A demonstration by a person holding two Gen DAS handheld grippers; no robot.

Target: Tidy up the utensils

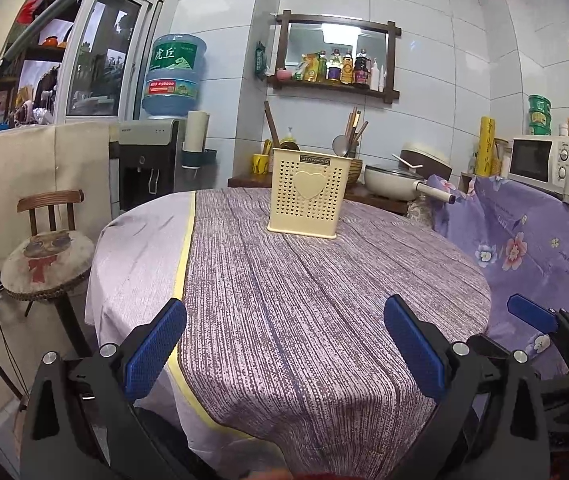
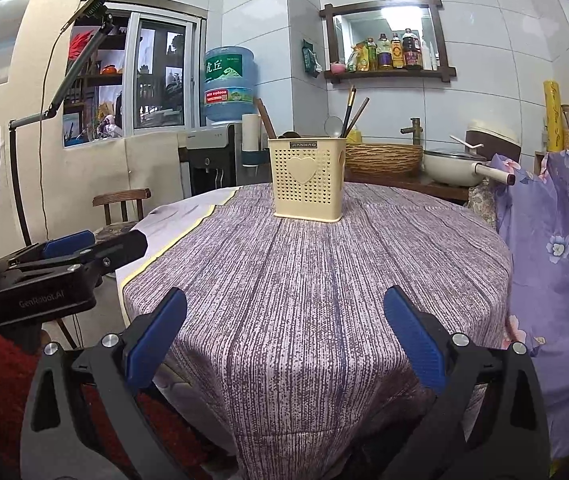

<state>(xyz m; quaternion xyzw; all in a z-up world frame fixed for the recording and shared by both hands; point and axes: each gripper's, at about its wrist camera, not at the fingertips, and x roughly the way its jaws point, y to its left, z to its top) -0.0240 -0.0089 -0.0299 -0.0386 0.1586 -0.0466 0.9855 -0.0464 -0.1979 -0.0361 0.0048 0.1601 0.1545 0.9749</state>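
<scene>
A cream perforated utensil holder (image 1: 307, 193) (image 2: 307, 178) with a heart on its front stands upright at the far side of the round table. Handles, chopsticks (image 2: 351, 114) and a spoon stick up out of it. My left gripper (image 1: 284, 344) hangs open over the table's near edge, nothing between its blue pads. My right gripper (image 2: 284, 338) is likewise open and empty at the near edge, far short of the holder. Each gripper shows at the edge of the other's view. No loose utensils lie on the cloth.
The table carries a purple striped cloth (image 1: 324, 300). A wooden chair (image 1: 46, 256) stands at the left, a floral-covered unit (image 1: 524, 248) at the right. Behind are a counter with a pot (image 1: 392, 182), a woven basket (image 2: 382, 158), a microwave (image 1: 540, 162) and a water dispenser (image 1: 150, 168).
</scene>
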